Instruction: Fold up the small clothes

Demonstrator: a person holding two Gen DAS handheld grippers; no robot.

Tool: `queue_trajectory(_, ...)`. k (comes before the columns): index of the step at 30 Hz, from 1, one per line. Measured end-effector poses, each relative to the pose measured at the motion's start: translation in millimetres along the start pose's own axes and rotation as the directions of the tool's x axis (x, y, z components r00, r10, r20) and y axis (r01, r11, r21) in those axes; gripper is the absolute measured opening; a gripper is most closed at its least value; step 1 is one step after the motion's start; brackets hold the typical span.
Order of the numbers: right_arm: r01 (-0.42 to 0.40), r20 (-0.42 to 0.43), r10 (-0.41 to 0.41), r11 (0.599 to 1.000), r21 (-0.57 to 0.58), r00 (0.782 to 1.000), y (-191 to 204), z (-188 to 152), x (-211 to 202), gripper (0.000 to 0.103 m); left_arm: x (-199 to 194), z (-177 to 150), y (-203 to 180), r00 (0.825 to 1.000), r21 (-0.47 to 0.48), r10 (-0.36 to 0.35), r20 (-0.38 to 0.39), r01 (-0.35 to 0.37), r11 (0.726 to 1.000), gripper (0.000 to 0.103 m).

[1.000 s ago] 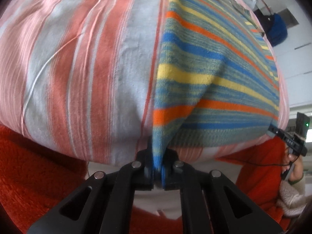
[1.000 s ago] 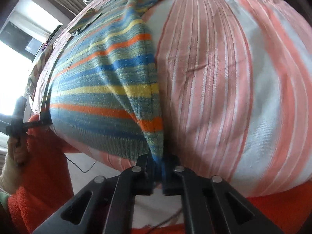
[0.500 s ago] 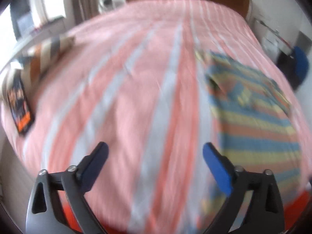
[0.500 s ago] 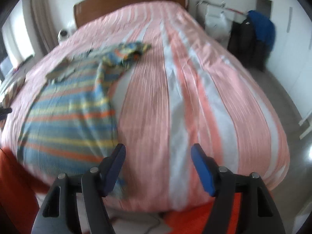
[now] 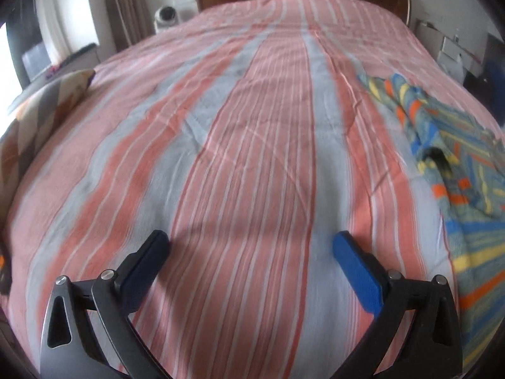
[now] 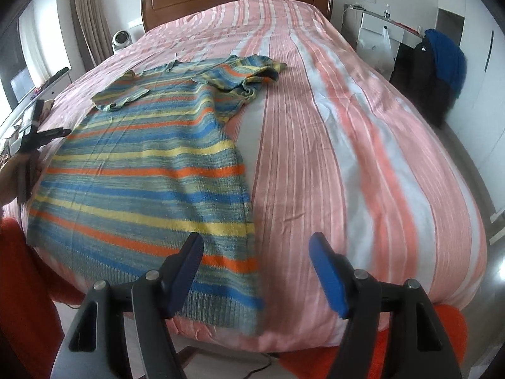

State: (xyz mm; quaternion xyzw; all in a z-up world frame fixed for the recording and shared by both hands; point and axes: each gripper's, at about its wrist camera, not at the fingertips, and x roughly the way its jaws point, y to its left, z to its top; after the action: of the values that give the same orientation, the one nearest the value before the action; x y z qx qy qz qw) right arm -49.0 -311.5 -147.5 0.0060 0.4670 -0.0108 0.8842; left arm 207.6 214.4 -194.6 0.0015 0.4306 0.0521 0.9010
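Lying spread on the striped bed (image 6: 363, 132), front up, hem hanging just over the near edge: the knit top (image 6: 142, 170), one sleeve (image 6: 121, 96) flat at the far left, the other sleeve (image 6: 252, 77) bunched and curled at the far right. Hovering above the hem's right corner, the right tool (image 6: 255, 268), jaws part open after just opening, nothing between them, pads clear of the knit. Aimed at bare bedspread with the top off at its right edge (image 5: 467, 189), the left tool (image 5: 249, 252), jaws spread wide after just opening, likewise empty. Judged as the end of the laying-out step, with no fold made yet. Called for next, probably: smoothing out the crumpled sleeve, then pinching one side at shoulder and hem together and carrying it across toward the middle. Worth watching: loose knit stretching or dragging the whole top along the bedspread if lifted from one point only.
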Motion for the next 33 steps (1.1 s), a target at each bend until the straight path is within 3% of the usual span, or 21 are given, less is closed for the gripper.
queue_trajectory(20, 0.034, -0.056, -0.034, 0.999, 0.013, 0.998, 14.5, 5.7, 11.1, 0.069, -7.2, -6.8, 1.6, 1.0, -0.001, 0.001, 0.009, -0.001, 1.0, 0.103)
queue_trajectory(24, 0.043, -0.022, -0.043, 0.999, 0.021, 0.999, 14.1, 6.4, 1.9, 0.069, -6.6, -6.6, 1.7, 1.0, 0.0, 0.001, 0.009, -0.001, 1.0, 0.103)
queue_trajectory(33, 0.004, -0.032, -0.004, 1.0, 0.001, 0.999, 17.9, 4.9, 13.9, 0.069, -6.5, -6.5, 1.6, 1.0, 0.0, 0.001, 0.009, -0.001, 1.0, 0.103)
